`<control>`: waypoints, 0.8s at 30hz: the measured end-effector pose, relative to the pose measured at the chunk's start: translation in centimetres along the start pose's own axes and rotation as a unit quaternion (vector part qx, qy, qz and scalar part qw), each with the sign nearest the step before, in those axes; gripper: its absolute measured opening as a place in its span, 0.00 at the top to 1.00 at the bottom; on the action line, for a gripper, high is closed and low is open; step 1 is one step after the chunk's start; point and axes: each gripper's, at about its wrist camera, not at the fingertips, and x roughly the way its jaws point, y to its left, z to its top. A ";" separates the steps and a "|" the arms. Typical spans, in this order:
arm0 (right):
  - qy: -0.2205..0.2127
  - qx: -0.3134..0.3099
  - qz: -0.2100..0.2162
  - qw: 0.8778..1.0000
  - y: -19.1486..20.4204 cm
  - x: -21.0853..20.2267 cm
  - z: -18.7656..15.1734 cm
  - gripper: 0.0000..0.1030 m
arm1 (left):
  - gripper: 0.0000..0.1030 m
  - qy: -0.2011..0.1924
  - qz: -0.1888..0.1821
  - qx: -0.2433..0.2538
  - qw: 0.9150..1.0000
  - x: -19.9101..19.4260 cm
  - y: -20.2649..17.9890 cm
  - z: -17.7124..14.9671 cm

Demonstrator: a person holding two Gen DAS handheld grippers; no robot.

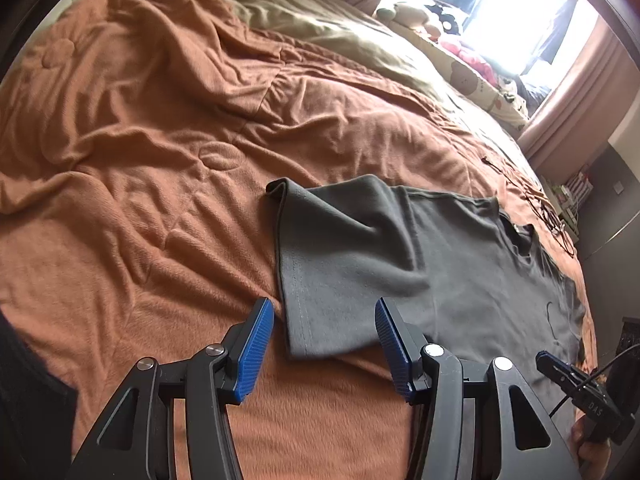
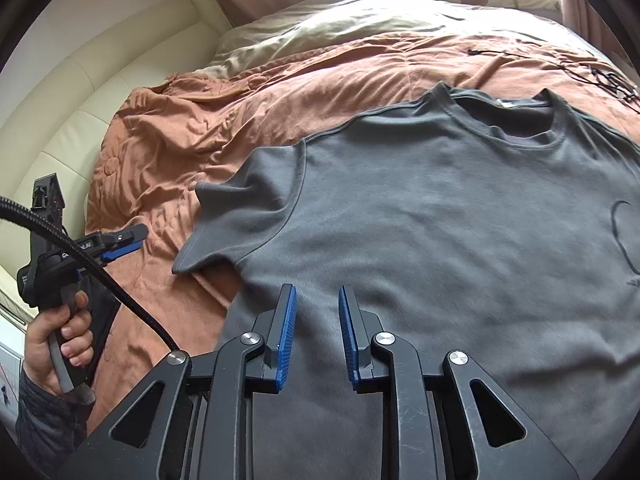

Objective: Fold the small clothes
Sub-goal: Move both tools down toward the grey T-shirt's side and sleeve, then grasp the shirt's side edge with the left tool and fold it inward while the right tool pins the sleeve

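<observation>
Left gripper (image 1: 324,344), half-spread and empty, is poised over the sleeve hem of the grey cotton T-shirt (image 2: 440,220) spread flat on the rust-orange bedspread (image 1: 140,140), while the right gripper (image 2: 318,334), narrowed and empty, is held over its body.

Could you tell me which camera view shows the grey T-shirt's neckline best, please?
The right wrist view: the grey T-shirt lies spread out there, its neckline fully visible. The left wrist view shows mainly a sleeve, the neckline foreshortened at the side.

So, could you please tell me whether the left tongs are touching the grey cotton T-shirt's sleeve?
Cannot tell. In the left wrist view the left tongs straddle the grey T-shirt's sleeve hem, pads clear of its sides, but nothing shows their height above it.
</observation>
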 end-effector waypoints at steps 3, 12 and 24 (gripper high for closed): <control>0.010 0.003 0.007 1.000 0.3 1.8 0.9 0.89 | 0.54 0.013 0.004 -0.004 1.000 2.0 0.5 0.6; 0.040 0.014 0.034 0.999 1.4 7.8 3.1 0.95 | 0.54 0.044 0.019 -0.017 0.999 6.8 1.6 1.7; 0.067 0.054 0.066 0.994 2.1 13.2 3.6 0.98 | 0.94 0.073 0.036 0.009 0.997 7.8 0.8 0.6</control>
